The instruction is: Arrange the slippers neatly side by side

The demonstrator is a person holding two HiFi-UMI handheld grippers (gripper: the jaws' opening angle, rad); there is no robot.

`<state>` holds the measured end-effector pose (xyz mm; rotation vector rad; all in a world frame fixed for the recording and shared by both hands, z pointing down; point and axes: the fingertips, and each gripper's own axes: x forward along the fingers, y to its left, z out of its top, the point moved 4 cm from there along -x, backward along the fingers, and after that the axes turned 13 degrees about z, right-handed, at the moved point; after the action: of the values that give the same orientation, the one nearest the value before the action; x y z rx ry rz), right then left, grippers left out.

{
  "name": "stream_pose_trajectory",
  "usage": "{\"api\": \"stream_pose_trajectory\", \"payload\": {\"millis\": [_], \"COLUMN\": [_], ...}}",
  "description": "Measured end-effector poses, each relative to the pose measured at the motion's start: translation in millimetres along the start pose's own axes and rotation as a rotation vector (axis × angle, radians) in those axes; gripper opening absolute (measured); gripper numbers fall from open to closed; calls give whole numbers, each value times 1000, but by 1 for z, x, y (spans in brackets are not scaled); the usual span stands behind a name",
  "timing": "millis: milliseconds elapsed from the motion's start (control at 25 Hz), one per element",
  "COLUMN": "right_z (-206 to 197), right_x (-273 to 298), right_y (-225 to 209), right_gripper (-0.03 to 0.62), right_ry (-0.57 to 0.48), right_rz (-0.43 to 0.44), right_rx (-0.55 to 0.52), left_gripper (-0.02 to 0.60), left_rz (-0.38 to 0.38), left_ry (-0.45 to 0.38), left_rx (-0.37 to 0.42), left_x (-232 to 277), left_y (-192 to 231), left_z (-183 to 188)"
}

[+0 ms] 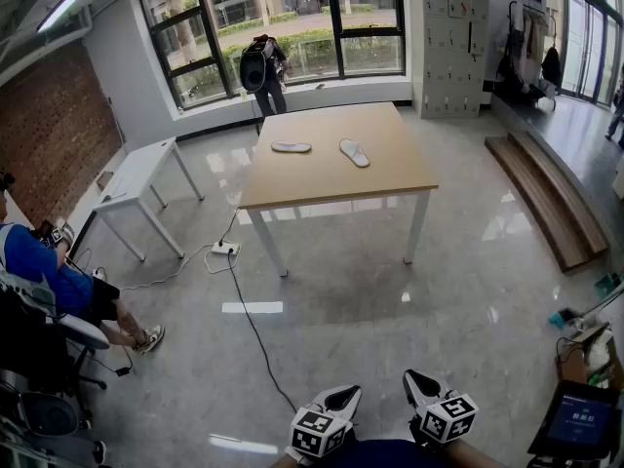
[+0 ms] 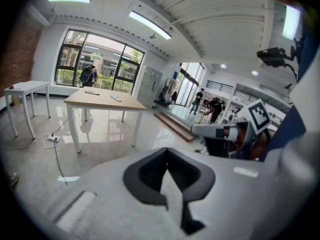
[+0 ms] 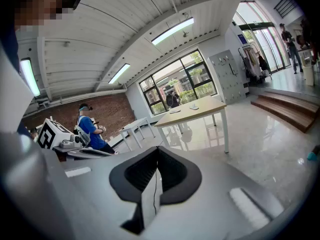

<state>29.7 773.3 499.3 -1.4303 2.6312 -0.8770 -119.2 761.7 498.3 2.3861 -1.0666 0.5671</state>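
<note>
— Where's the pair?
— Both are on the wooden table (image 1: 331, 188), toward its far side. The left slipper (image 1: 292, 147) lies crosswise. The right slipper (image 1: 355, 152) sits at a slant, near it but not touching, so the two are not parallel.
— And the grippers?
— They're low at the head view's bottom edge, over the glossy floor (image 1: 390, 300) and well apart from the table. The left gripper (image 1: 346, 394) has its jaws pressed together with nothing between them. The right gripper (image 1: 416, 380) is likewise closed and empty.
— What's around the table?
— A white side table (image 1: 136, 175) stands to its left. A power strip (image 1: 225, 249) lies on the floor by the near left leg, with a black cable (image 1: 255, 334) running toward the camera. One person (image 1: 263, 66) stands at the window (image 1: 292, 18) beyond, and a person in blue (image 1: 44, 271) sits at the far left. A wooden platform (image 1: 546, 198) runs along the right.
</note>
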Motion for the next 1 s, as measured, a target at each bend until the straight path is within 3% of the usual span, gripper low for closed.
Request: {"api": "stream_pose_trajectory", "payload": {"millis": [520, 1000], "right_z": [39, 73], "right_x": [131, 206], "right_y": [-2, -7], "right_gripper": [11, 11], "right_ry": [55, 105], "right_rz": [-64, -37], "right_rx": [-18, -41], "left_gripper": [5, 5], "left_rz": [-46, -28], "left_ry": [-1, 6], "left_rx": [-41, -112], "left_x": [43, 68], "left_y": [125, 185], "left_z": [55, 77]}}
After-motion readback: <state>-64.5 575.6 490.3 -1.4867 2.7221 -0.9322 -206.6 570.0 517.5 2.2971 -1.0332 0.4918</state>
